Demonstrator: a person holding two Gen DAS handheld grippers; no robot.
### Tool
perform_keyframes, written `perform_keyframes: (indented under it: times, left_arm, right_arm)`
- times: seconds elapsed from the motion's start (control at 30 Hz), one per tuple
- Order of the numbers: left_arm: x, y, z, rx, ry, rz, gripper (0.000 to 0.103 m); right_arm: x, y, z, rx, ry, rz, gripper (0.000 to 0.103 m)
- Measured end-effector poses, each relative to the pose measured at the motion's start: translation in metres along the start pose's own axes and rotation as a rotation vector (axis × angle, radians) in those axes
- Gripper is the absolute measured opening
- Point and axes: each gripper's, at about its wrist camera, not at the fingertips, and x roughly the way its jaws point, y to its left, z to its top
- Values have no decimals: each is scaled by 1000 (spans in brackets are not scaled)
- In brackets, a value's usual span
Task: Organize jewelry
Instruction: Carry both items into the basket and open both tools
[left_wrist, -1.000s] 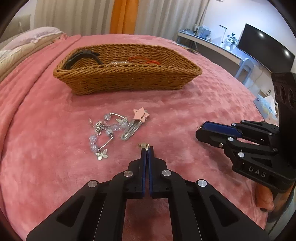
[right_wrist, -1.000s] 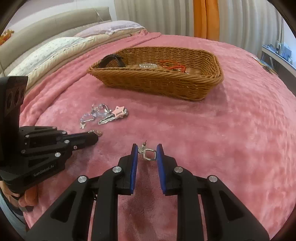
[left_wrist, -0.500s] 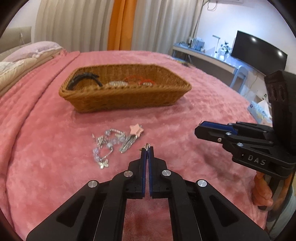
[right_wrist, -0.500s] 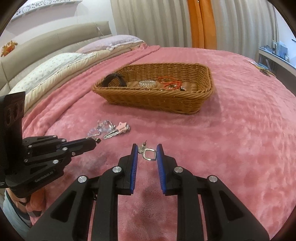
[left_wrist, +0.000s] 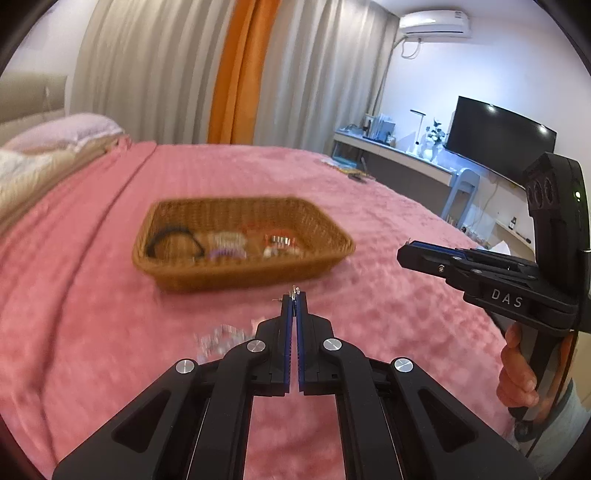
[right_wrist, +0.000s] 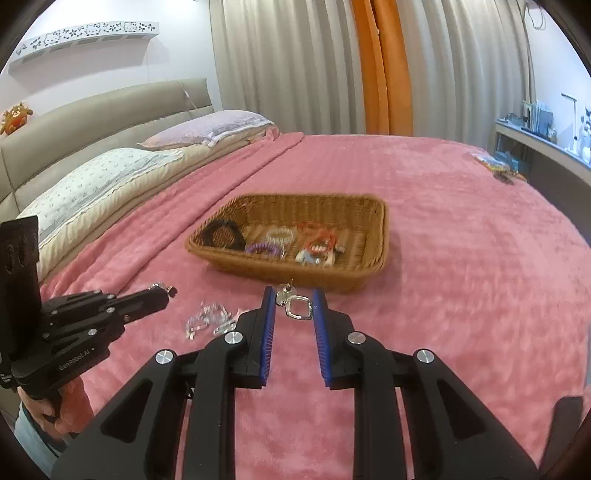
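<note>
Fingers of the right gripper (right_wrist: 293, 306), blue-padded, set narrow and clamping a square silver earring (right_wrist: 298, 307); left gripper (left_wrist: 294, 301) pinched fully together on a small metal piece (left_wrist: 293, 293), probably the matching earring. Both held above a pink blanket (right_wrist: 461, 280). Loose beaded jewelry (right_wrist: 208, 319) lies beneath; beyond, a wicker basket (right_wrist: 295, 275) containing bracelets and hair ties.
</note>
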Motion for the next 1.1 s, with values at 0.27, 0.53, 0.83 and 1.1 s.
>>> perform_keyframes:
  times: [0.27,0.53,0.83,1.1]
  left_arm:
    - [18,11,63,-5,-38,16,0]
    - [87,45,90,-97,21,24,0]
    - [148,62,69,-116,120,35,0]
    - [149,66,65,-131,133,28,38]
  right_arm:
    - [32,-9,56,1,18,-40,18]
    - [121,-34,76,59,127,-18,18]
    - [176,-49,63,113,200,-2,18]
    - [181,-58,57,158,220,21,27]
